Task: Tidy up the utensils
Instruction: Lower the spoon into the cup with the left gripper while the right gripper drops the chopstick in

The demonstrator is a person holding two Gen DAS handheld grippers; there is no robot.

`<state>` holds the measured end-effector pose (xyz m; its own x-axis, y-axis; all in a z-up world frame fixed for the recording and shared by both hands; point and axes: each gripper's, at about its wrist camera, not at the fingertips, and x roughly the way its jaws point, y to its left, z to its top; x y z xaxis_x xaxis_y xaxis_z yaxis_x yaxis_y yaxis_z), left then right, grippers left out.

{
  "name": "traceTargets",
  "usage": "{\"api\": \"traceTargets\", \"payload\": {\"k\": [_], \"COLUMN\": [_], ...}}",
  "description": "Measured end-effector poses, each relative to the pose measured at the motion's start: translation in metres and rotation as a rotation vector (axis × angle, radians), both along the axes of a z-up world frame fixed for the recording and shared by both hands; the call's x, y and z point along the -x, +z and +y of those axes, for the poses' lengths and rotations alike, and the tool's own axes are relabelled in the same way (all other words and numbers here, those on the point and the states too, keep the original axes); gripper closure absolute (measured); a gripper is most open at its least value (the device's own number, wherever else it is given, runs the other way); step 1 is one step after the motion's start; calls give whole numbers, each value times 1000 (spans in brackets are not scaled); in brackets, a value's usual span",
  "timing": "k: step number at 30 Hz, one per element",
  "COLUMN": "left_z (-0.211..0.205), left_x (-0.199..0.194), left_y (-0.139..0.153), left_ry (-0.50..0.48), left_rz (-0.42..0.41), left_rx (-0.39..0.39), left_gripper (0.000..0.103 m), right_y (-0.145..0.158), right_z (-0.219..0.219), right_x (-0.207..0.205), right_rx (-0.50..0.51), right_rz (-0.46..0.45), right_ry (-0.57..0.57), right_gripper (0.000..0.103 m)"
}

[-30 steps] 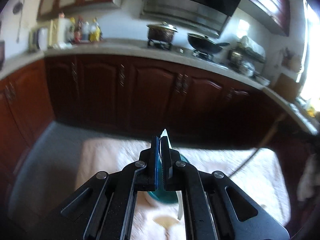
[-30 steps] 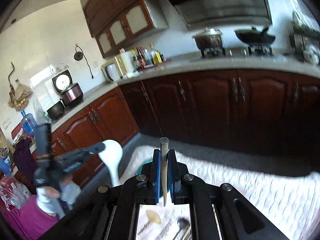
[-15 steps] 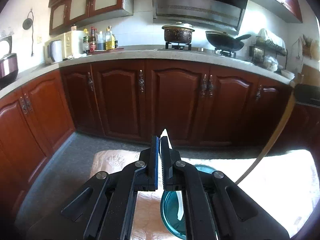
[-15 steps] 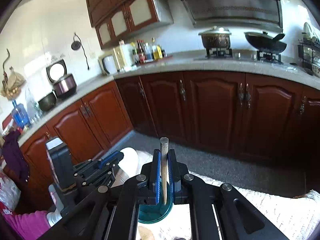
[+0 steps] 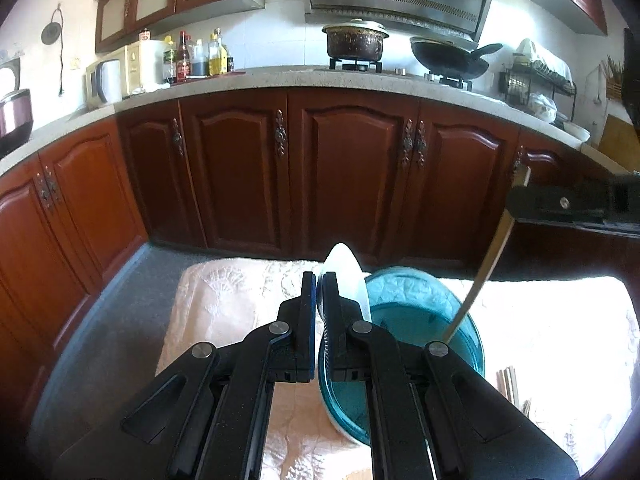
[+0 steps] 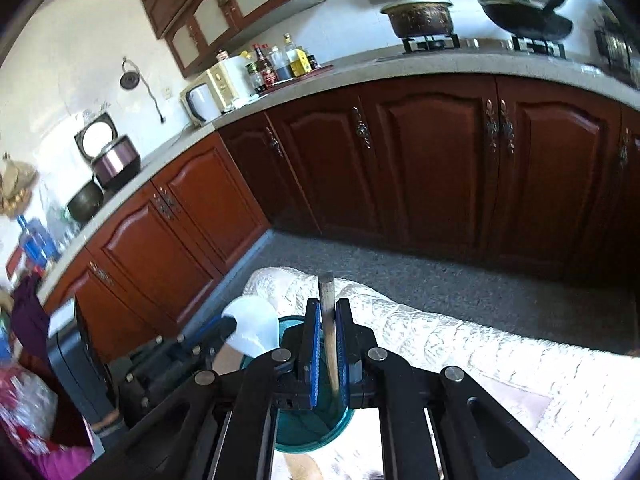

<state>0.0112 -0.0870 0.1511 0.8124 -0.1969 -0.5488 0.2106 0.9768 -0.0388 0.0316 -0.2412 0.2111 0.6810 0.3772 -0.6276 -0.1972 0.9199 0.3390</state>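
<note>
Gripping a white spoon [image 5: 347, 276] by its handle, the left gripper [image 5: 318, 280] has its jaws pinched tight, the pale bowl of the spoon sticking up past the fingertips and leaning toward the teal bowl [image 5: 420, 312]. That teal bowl sits on a cream embroidered cloth [image 5: 216, 300] that covers the table, just beside and a little right of the left gripper's tips. From the right wrist view the same spoon [image 6: 252, 330] shows as a white scoop at the end of the other tool, over the near left rim of the teal bowl [image 6: 308, 432].

The right gripper [image 6: 328, 320] is clamped on a slim wooden utensil [image 6: 327, 300], whose blunt end stands above the blue pads. In the left wrist view that utensil [image 5: 484, 276] slants down from the right gripper [image 5: 516, 200], with its lower end inside the bowl. A few wooden sticks [image 5: 507, 382] lie on the cloth to the right of the bowl.

Beyond the table runs a grey floor, then dark red cabinets [image 5: 348, 168] under a stone counter [image 5: 280, 80] carrying a lidded pot [image 5: 354, 42], a wok [image 5: 450, 60] and bottles [image 5: 196, 58].
</note>
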Motion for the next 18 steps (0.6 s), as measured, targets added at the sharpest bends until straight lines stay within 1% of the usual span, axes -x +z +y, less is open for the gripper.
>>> {"api": "traceTargets", "payload": {"k": [1, 2, 4, 10, 11, 12, 13, 14, 15, 18], "left_z": [0, 1, 2, 3, 4, 4, 5, 6, 7, 10], "left_x": [0, 1, 2, 4, 5, 6, 7, 9, 11, 17], "left_y": [0, 0, 0, -1, -1, -1, 0, 1, 3, 5], "left_ry": [-1, -2, -7, -19, -23, -27, -30, -32, -33, -30], "left_rz": [5, 10, 21, 54, 60, 65, 69, 70, 69, 70], "left_rx": [2, 6, 13, 31, 35, 40, 46, 54, 61, 70], "left_gripper": [101, 101, 101, 99, 96, 90, 86, 77, 72, 69], "right_y": [-2, -3, -4, -4, -4, -4, -4, -4, -4, -7], "right_z": [-1, -1, -1, -4, -6, -7, -8, -9, -9, -11], "right_x": [0, 1, 4, 11, 14, 18, 20, 26, 29, 42], "right_rx": [5, 10, 14, 13, 7, 5, 5, 5, 5, 4], "right_rz": [8, 12, 13, 20, 23, 26, 27, 27, 27, 36], "right_ry": [-8, -10, -7, -13, -16, -20, -22, -23, -24, -27], "right_gripper": [93, 85, 74, 73, 73, 73, 72, 70, 69, 66]}}
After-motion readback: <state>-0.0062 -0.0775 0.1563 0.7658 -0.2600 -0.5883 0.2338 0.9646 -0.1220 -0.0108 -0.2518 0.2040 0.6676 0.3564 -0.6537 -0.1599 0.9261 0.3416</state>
